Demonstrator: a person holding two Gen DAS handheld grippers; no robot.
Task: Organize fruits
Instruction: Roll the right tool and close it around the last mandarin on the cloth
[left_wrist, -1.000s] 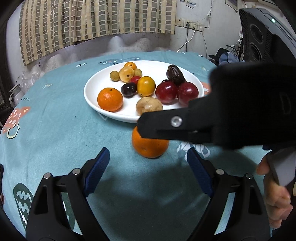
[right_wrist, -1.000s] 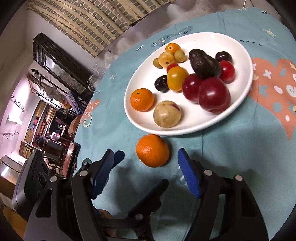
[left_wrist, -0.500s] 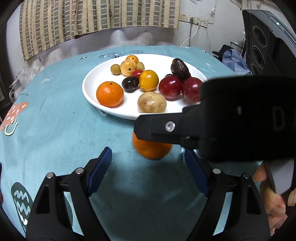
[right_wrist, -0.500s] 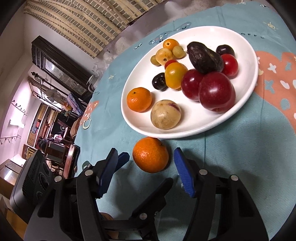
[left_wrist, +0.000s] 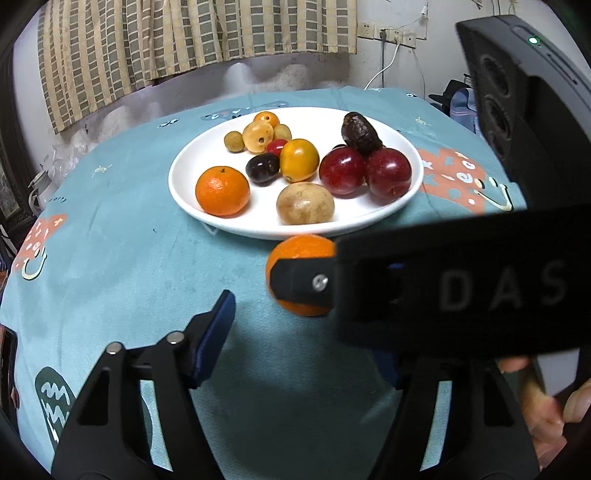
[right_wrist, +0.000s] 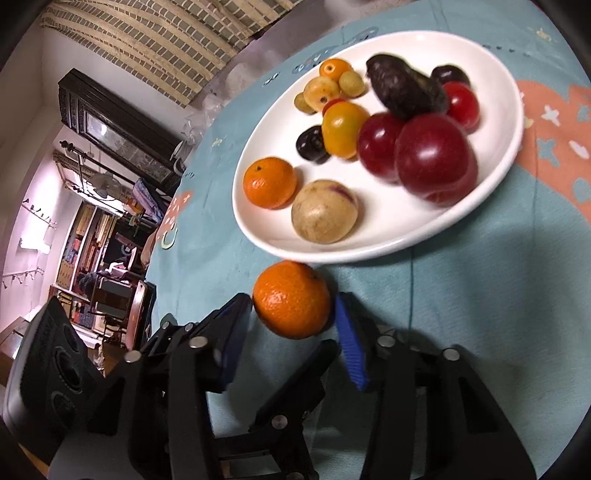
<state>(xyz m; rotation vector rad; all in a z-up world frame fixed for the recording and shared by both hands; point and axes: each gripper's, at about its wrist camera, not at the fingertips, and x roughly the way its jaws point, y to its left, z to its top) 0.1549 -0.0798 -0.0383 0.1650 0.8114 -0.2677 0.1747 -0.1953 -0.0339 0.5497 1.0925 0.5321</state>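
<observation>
Fruit is gathered on a wide white oval plate (right_wrist: 491, 177) at the middle of a table under a teal printed tablecloth (left_wrist: 122, 266), and one round orange mandarin with pebbled skin (right_wrist: 291, 300) sits off it on the cloth, just beside the near rim; it looks like the piece left to sort. The right gripper (right_wrist: 290, 325), black-framed with blue ribbed pads, is set astride this stray mandarin, one pad on each flank, low on the fruit's widest part, presumably so a round thing cannot squirt out. Its jaws have just been closing with the mandarin between them; the left pad appears to meet the skin and the right pad sits at its edge, so I read it as a grip just taken, though how firm I cannot tell. From the left wrist view the right tool's black body crosses in front and hides half the mandarin. The left gripper (left_wrist: 306, 343) hangs short of the fruit; its jaws have narrowed too, yet nothing lies between them and they stand apart, only one pad (left_wrist: 214, 336) in plain sight. On the plate a second mandarin (left_wrist: 222, 190) lies alone at the left side with bare white beside it, a likely spot for its twin; two dark red plums (left_wrist: 365, 173) and a tan mottled round fruit (left_wrist: 305, 204) crowd the right.
</observation>
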